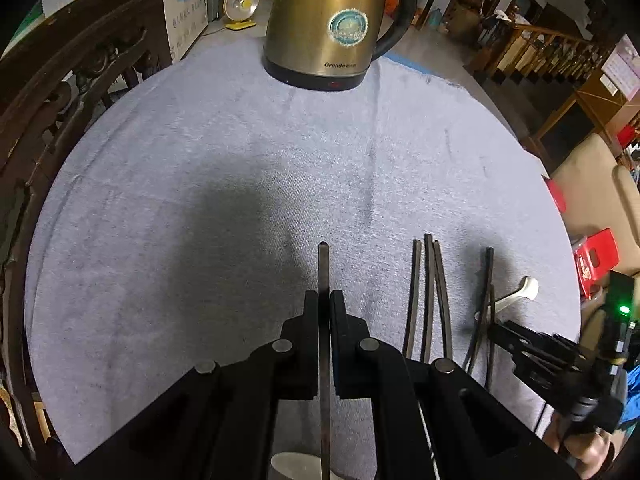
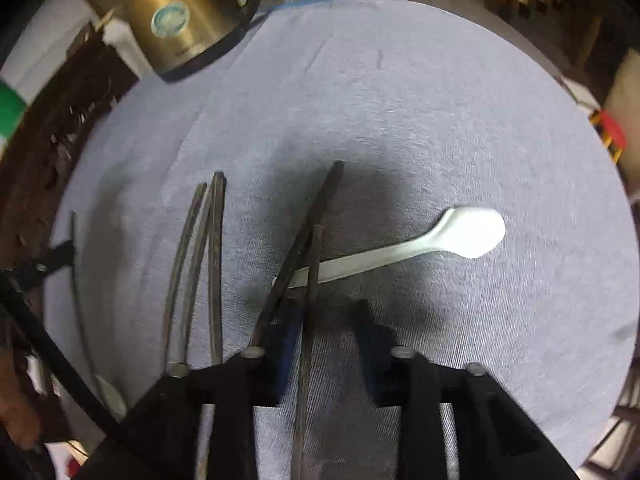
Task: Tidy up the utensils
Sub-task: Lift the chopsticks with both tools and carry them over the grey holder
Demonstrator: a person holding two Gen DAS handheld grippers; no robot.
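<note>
Left wrist view shows our left gripper point(image 1: 324, 300) clamped on a dark chopstick point(image 1: 324, 268), presumably to join the chopsticks point(image 1: 428, 292) grouped alongside, while our right gripper point(image 2: 326, 312) stands apart, gripping nothing.

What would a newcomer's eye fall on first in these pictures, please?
Probably the brass-coloured kettle at the far edge of the grey cloth. Next, the white spoon lying across dark chopsticks near the right gripper. The left gripper is shut on a single chopstick.
</note>
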